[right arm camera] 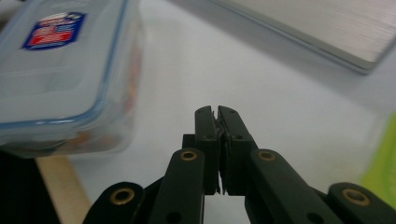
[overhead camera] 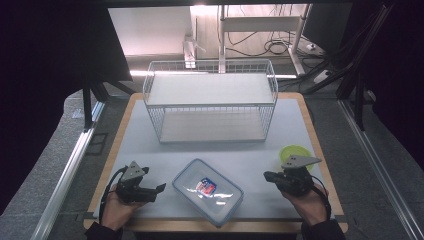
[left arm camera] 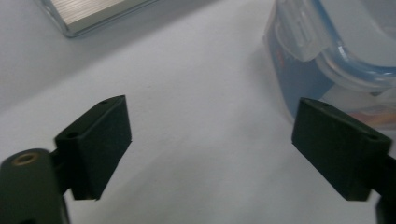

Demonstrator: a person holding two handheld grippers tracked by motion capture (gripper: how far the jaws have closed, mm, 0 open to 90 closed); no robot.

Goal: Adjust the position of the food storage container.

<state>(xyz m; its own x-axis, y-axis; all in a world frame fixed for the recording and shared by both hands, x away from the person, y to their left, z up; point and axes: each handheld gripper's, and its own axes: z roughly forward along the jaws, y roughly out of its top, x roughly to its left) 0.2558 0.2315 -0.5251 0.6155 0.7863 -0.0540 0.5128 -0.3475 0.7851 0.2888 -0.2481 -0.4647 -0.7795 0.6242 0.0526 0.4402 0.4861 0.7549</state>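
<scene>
A clear plastic food box (overhead camera: pixel 208 191) with a blue-edged clip lid and a red and blue label lies near the table's front edge, between my two hands. My left gripper (overhead camera: pixel 159 188) rests on the table just left of the box, pointing at it, open with nothing between its pads. In the left gripper view the box's corner and lid clip (left arm camera: pixel 327 51) sit just beyond the right fingertip (left arm camera: pixel 338 147). My right gripper (overhead camera: pixel 268 176) is to the right of the box, shut on nothing, with a gap of table between it and the box (right arm camera: pixel 65 70).
A white wire basket (overhead camera: pixel 210 100) with a shelf stands at the back middle of the white table (overhead camera: pixel 300 125). A small green bowl (overhead camera: pixel 294 152) sits just behind my right hand. Wooden table edges run along the front and sides.
</scene>
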